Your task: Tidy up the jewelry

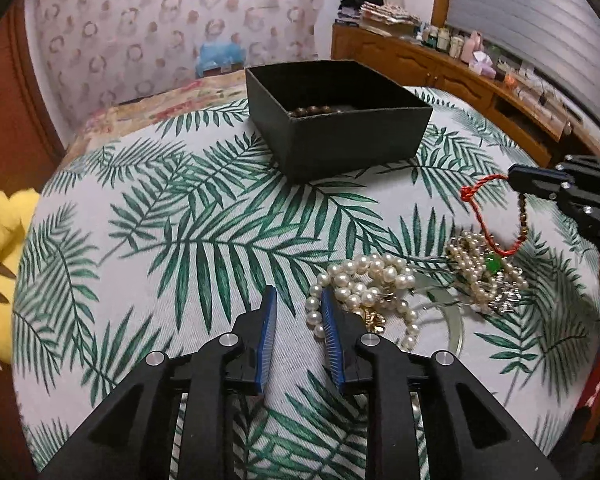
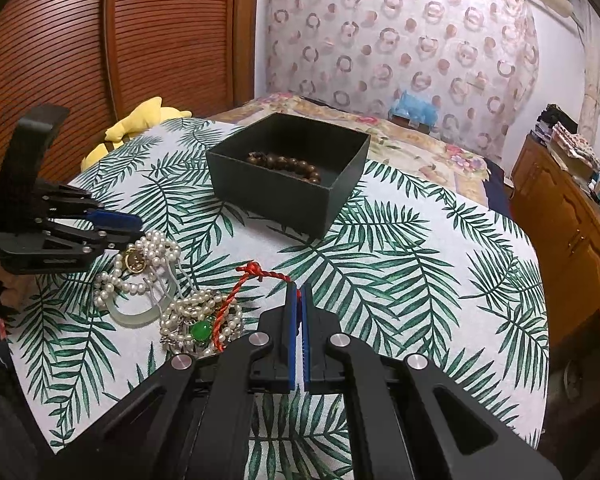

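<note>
1. Desk [image 1: 140, 240], under a palm-leaf cloth, carried everything. Landmark taken: the black box [image 1: 340, 144], standing open toward the far side of the cloth.
2. Black box held one brown bead bracelet [image 2: 288, 164] on its floor. Judged the only piece sorted so far.
3. Left hand-held gripper [image 1: 299, 312] sat on the near side of the box, fingers apart and holding nothing, tips right at the edge of the large pearl strand [image 1: 364, 280]. Whether the right finger touched the pearls could not be told.
4. Right hand-held gripper [image 2: 299, 294] was on the near side of the box, jaws clamped together on the red cord bracelet [image 2: 236, 300]. One end of the cord with its knot stuck out past the fingertips. The rest trailed down into the heap, so it was not yet free of the pile.
5. Jewelry heap lay nearer than the box, on the camera side: large pearl strand with a gold pendant [image 2: 135, 261], a pale jade bangle [image 2: 140, 314] partly under it, and a tangle of small pearls [image 2: 196, 320] with a green stone [image 2: 202, 330] and some silver piece, too blurred to name.
6. Progress judged early: one item boxed, one in the grip, the heap still to go. Tangling of cord with small pearls looked the likely snag.
</note>
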Demonstrator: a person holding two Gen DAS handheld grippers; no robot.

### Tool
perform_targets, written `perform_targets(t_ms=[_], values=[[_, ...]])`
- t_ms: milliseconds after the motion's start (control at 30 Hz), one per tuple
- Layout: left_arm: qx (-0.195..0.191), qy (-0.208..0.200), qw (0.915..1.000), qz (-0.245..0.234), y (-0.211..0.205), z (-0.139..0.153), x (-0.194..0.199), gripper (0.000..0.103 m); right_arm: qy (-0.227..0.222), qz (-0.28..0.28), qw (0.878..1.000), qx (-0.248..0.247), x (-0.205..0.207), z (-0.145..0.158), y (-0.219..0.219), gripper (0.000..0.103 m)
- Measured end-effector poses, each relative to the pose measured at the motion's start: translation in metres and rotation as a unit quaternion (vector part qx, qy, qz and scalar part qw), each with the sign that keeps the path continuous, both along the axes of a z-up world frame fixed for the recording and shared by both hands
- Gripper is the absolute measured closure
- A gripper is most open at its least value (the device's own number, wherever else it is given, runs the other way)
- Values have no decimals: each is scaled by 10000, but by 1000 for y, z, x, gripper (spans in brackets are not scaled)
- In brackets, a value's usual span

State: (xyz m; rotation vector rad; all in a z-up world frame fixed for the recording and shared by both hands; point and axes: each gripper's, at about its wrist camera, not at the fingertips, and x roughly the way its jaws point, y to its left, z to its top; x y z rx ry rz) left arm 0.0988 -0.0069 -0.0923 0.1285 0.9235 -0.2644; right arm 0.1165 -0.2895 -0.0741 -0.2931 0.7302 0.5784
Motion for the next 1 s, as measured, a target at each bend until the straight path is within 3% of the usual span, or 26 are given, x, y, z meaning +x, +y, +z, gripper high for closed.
perform_targets(t_ms=[67, 100, 267, 633, 1000], values=[[120, -28, 9999, -61, -4, 1, 2, 83, -2, 7, 10000, 6, 0, 0, 0, 100], [108, -23, 9999, -128, -5, 1, 3, 96, -4, 9, 10000, 9, 0, 0, 0, 100], [-43, -286, 9995, -140, -4, 19, -5, 97, -37, 10, 10000, 26, -2, 4, 0, 100], [-651, -1723, 9823, -342, -13, 146, -47, 97, -330, 51, 9993, 196, -7, 36, 0, 100], [-654, -2282, 9707, -381, -21, 209, -31, 97, -510, 42, 9980, 361, 5, 61, 3, 100]])
